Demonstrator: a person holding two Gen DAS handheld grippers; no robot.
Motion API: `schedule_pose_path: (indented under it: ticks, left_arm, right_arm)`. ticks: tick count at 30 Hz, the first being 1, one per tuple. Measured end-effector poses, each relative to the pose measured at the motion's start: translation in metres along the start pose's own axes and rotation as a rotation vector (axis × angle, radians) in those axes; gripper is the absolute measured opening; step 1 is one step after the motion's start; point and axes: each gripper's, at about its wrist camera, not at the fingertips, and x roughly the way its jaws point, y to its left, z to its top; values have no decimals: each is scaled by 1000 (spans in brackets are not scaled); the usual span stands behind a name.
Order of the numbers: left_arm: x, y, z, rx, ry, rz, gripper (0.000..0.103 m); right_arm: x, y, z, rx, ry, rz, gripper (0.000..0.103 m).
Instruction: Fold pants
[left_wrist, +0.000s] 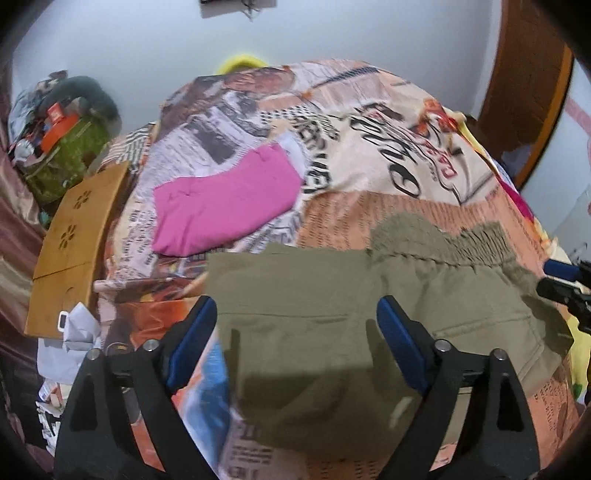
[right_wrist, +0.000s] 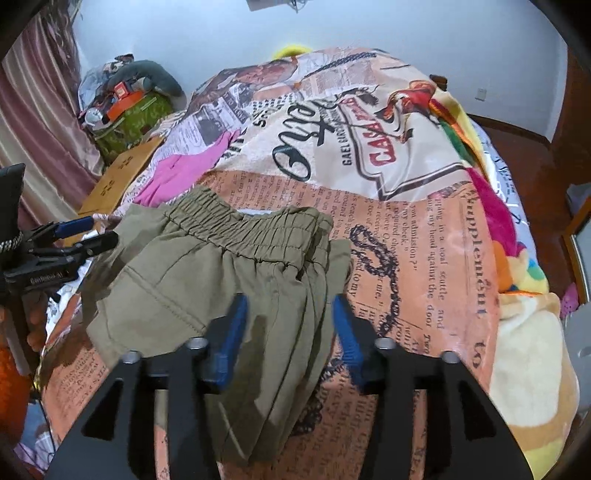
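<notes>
Here, the green pants (right_wrist: 229, 273) are spread on the printed bedspread (right_wrist: 413, 236), near the front edge, with the stretchy waist on the far side. The left gripper (left_wrist: 295, 321) is held wide open above them, gripping nothing. The right gripper (right_wrist: 290, 317) is also held wide open and empty, and a pink cloth (left_wrist: 221, 206) is seen farther back on the left.

upper middle of my right view, the printed bedspread (right_wrist: 424, 236) lies bare beyond the olive pants (right_wrist: 221, 280). in my left view's centre left, a pink garment (left_wrist: 225, 210) blocks; a wooden board (left_wrist: 74, 236) lines the left edge.
</notes>
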Motion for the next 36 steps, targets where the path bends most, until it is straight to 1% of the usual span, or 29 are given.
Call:
schedule_pose_path:
  ticks: [2, 6, 9, 11, 13, 17, 21, 25, 27, 28, 30, 31, 32, 33, 34, 35, 36]
  left_arm:
    - [0, 11, -1, -18, 2, 10, 93]
    - [9, 31, -9, -59, 45, 11, 93]
    - [21, 41, -17, -94, 99, -17, 93]
    - [31, 46, -22, -121, 136, -27, 93]
    - [37, 50, -25, -150, 159, -37, 93]
    - [52, 52, -29, -206, 210, -108, 93]
    - [60, 48, -29, -206, 221, -121, 93]
    - [65, 46, -28, -218, 220, -149, 93]
    - [67, 46, -27, -220, 220, -164, 85]
    - [67, 45, -26, -219, 218, -174, 84]
    - [66, 41, -23, -186, 208, -186, 74]
    - [65, 39, -22, -168, 200, -184, 71]
    - [65, 37, -21, -159, 197, -181, 65]
    - [64, 35, -19, -148, 192, -178, 56]
    - [64, 33, -18, -142, 190, -177, 52]
    - [63, 31, -17, -136, 188, -175, 44]
    - [63, 30, -16, -131, 185, -163, 36]
  right_arm:
    - [-1, -2, -1, 10, 4, 2, 56]
    - [10, -12, -7, 61, 44, 22, 57]
    - [20, -18, -12, 104, 82, 48, 57]
    - [24, -23, -14, 148, 94, 88, 57]
    - [26, -25, -13, 171, 102, 109, 57]
    - [34, -25, -12, 192, 117, 143, 58]
    - [41, -29, -11, 215, 122, 178, 61]
    - [46, -30, -9, 233, 126, 203, 62]
    - [47, -29, -9, 229, 126, 201, 60]
    - [47, -29, -9, 227, 124, 199, 59]
    - [47, -29, -9, 227, 119, 198, 54]
    - [47, -29, -9, 230, 116, 197, 47]
    - [46, -30, -9, 239, 112, 195, 38]
    - [46, -31, -9, 246, 110, 204, 35]
    - [47, -31, -8, 244, 109, 203, 33]
    - [46, -29, -8, 235, 101, 199, 29]
    - [46, -27, -7, 228, 98, 196, 27]
